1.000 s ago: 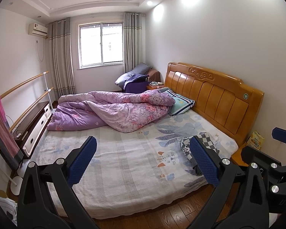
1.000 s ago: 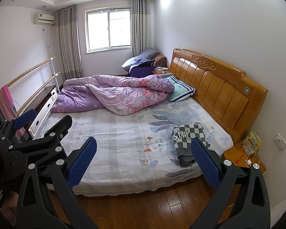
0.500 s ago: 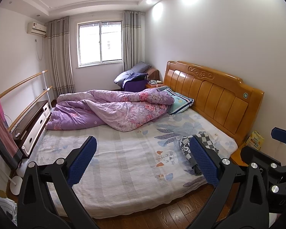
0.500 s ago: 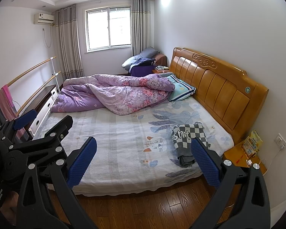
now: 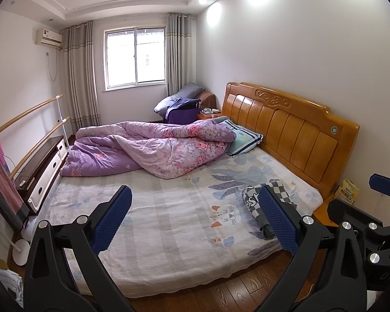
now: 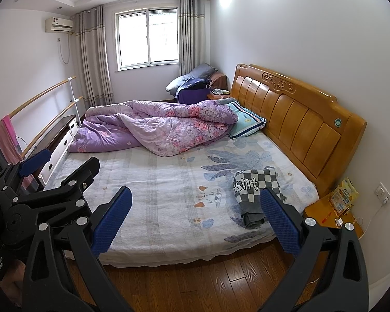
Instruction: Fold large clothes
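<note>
Almost no change from the earlier frames: both views drift only slightly, the scene sitting a touch lower in the left wrist view. Left tool (image 5: 195,221) stays spread wide, holding nothing, above the floor at the bed's (image 5: 169,234) near edge. Right tool (image 6: 195,221) likewise wide and empty, beside the left one. Checkered folded garment (image 6: 257,184) unmoved, lying on the bed sheet near the headboard (image 6: 299,114) end, close to the near edge, apart from both tools. Purple quilt (image 6: 156,127) still bunched on the far side of the bed.
</note>
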`<state>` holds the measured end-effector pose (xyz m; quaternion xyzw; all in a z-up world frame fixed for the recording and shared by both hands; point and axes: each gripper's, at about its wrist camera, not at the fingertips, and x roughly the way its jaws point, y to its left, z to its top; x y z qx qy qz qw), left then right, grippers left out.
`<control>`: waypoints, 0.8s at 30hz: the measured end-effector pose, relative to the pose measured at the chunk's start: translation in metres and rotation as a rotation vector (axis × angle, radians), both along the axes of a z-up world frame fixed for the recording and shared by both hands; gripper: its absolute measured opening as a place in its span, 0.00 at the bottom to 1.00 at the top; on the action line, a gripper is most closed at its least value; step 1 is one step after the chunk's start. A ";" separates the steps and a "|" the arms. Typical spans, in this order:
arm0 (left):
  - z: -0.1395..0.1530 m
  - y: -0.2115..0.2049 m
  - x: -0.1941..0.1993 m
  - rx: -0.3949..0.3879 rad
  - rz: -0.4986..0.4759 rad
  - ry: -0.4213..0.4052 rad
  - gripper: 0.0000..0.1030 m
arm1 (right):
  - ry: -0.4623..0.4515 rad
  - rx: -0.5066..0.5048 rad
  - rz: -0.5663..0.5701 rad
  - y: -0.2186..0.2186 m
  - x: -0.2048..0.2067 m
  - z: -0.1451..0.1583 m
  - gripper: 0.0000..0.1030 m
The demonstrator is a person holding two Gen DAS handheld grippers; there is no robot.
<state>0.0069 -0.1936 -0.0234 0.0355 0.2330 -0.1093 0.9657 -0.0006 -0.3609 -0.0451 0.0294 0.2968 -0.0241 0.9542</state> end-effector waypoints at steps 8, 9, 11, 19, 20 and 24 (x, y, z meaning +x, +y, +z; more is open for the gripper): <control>-0.001 0.000 0.002 0.001 -0.003 0.007 0.95 | 0.000 -0.002 0.000 -0.001 0.002 0.001 0.93; -0.001 0.000 0.002 0.000 -0.003 0.006 0.95 | 0.001 0.001 0.000 -0.001 0.002 0.001 0.93; -0.001 0.000 0.003 0.001 -0.003 0.007 0.95 | 0.001 0.003 0.001 -0.003 0.003 0.001 0.93; -0.001 -0.001 0.004 0.002 -0.002 0.010 0.95 | 0.001 0.003 0.002 -0.004 0.004 0.001 0.93; -0.001 0.000 0.004 0.003 -0.002 0.009 0.95 | 0.001 0.006 0.002 -0.004 0.004 0.001 0.93; 0.000 0.000 0.004 0.002 -0.003 0.009 0.95 | 0.002 0.007 0.003 -0.005 0.005 0.000 0.93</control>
